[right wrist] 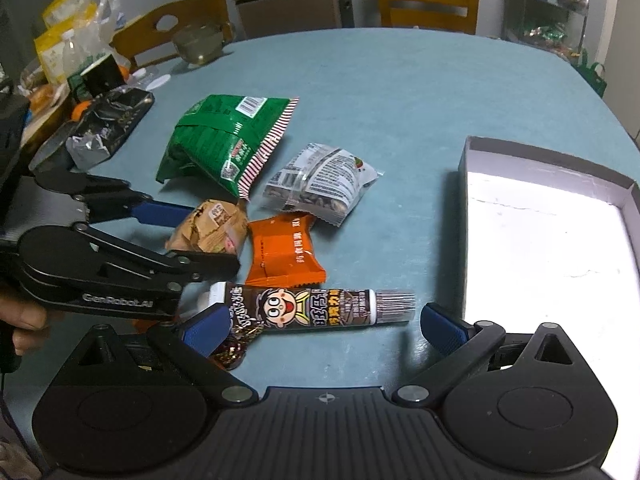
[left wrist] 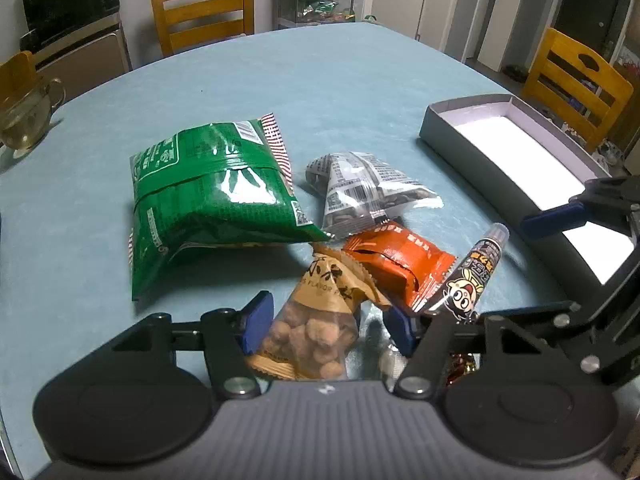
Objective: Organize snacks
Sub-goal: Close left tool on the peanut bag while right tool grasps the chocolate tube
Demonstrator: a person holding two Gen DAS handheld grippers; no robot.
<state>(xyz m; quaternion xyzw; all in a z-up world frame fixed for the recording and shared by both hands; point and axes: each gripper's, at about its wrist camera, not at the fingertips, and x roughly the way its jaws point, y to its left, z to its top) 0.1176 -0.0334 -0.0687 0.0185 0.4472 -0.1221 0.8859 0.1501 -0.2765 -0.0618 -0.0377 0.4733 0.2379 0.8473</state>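
Several snacks lie in a cluster on the blue table: a big green bag (left wrist: 208,196) (right wrist: 224,144), a clear seed packet (left wrist: 364,192) (right wrist: 320,184), an orange packet (left wrist: 396,264) (right wrist: 284,252), a brown peanut packet (left wrist: 316,320) (right wrist: 208,228) and a brown tube (left wrist: 468,276) (right wrist: 320,308). My left gripper (left wrist: 328,328) (right wrist: 200,232) is open with its jaws on either side of the peanut packet. My right gripper (right wrist: 324,328) (left wrist: 548,220) is open just in front of the tube, empty. An empty grey box (left wrist: 516,160) (right wrist: 540,232) stands to the right.
A glass pot (left wrist: 24,116) (right wrist: 196,44) stands at the table's far edge. A black tray with foil wrappers (right wrist: 104,128) and bags lie at the left. Small wrapped candies (right wrist: 236,344) lie near my right gripper. Yellow chairs (left wrist: 204,8) surround the table.
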